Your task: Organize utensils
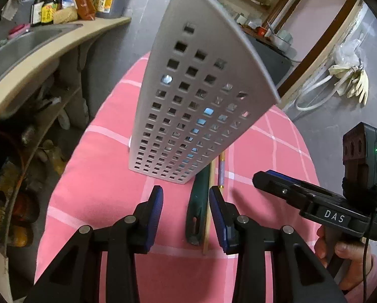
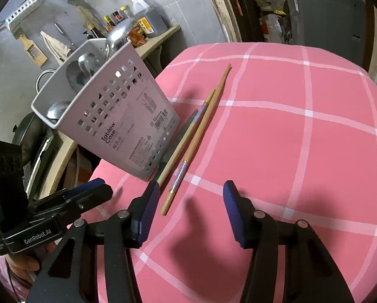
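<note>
- Perforations cover the grey plastic utensil holder [image 1: 188, 106] in the left wrist view; it rises so steeply that its top rim runs off the upper edge and nothing inside can be made out beyond glints through the square holes.
- The holder stands on the pink checked cloth [image 1: 100, 189], just ahead of the left gripper [image 1: 186, 197], whose blue ribbed pads are spread with only cloth between them.
- A dark green handle [image 1: 196, 212] lies beside the holder's base, its long axis running away from the camera; its far end is hidden behind the holder. What tool it belongs to cannot be told.
- The right gripper [image 1: 276, 179] enters from the right, held by a hand [image 1: 340, 252]; its jaws are edge-on here.
- In the right wrist view, the holder [image 2: 128, 116] shows an open top with metal spoons [image 2: 87, 63] and a ladle bowl inside, their handles hidden.
- Wooden chopsticks [image 2: 196, 139] lie on the cloth beside the holder, long axis pointing diagonally up and right, thick ends nearest the camera.
- The right gripper [image 2: 191, 194] is spread above the cloth, nothing pinched, the chopstick ends just inside its left pad.
- The left gripper [image 2: 92, 189] is at lower left, partly cut off.
</note>
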`<state>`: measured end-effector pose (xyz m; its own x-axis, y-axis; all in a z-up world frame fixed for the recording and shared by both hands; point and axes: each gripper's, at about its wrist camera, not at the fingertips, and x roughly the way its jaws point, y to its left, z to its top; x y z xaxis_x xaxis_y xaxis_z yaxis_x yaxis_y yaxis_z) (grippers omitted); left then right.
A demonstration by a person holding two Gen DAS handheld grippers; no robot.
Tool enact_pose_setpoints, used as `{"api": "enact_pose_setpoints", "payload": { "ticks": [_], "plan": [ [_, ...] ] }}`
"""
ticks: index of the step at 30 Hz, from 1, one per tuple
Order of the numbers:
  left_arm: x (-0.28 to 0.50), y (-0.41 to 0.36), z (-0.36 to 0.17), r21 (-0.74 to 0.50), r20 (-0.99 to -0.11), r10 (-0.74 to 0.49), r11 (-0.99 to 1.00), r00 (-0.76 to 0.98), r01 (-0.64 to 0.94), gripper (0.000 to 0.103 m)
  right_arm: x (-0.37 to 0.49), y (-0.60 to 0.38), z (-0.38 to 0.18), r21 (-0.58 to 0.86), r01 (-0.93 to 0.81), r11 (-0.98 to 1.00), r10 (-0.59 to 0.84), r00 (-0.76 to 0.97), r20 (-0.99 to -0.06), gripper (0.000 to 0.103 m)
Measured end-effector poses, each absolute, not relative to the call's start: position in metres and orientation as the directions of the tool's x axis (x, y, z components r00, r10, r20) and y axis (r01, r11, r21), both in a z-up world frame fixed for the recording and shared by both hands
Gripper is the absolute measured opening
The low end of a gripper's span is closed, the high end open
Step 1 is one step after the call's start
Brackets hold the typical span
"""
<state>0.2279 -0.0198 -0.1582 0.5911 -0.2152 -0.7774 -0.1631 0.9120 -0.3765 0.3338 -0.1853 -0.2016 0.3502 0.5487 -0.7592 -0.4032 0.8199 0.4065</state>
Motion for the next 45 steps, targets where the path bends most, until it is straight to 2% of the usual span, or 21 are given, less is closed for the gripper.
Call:
{"api": "enact_pose_setpoints", "payload": {
  "ticks": [7,20,30,35,45],
  "plan": [
    [0.240,-0.016,-0.172,-0.418,-0.785,-0.272,0.896,0.557,-0.151,0.028,0.342,-0.169,-0.211,0.427,-0.381,0.820,0.547,0.300,-0.782,0.033],
    [0.250,-0.001,-0.195,-0.482,-0.784,-0.363,0.867,0.504,-0.127,0.020,0.351,-0.141,-0.220,0.423,-0.320,0.848,0.506,0.248,-0.826,0.033],
    [0.257,0.009,-0.202,-0.510,-0.773,-0.405,0.854,0.488,-0.100,0.019,0.354,-0.117,-0.217,0.389,-0.308,0.868,0.466,0.235,-0.853,0.033],
    [0.264,0.015,-0.207,-0.518,-0.771,-0.418,0.851,0.480,-0.091,0.019,0.354,-0.108,-0.212,0.367,-0.312,0.876,0.443,0.225,-0.868,0.026],
    [0.274,0.014,-0.215,-0.531,-0.774,-0.452,0.845,0.443,-0.066,0.019,0.377,-0.088,-0.203,0.316,-0.344,0.884,0.386,0.155,-0.909,0.023]
  ]
}}
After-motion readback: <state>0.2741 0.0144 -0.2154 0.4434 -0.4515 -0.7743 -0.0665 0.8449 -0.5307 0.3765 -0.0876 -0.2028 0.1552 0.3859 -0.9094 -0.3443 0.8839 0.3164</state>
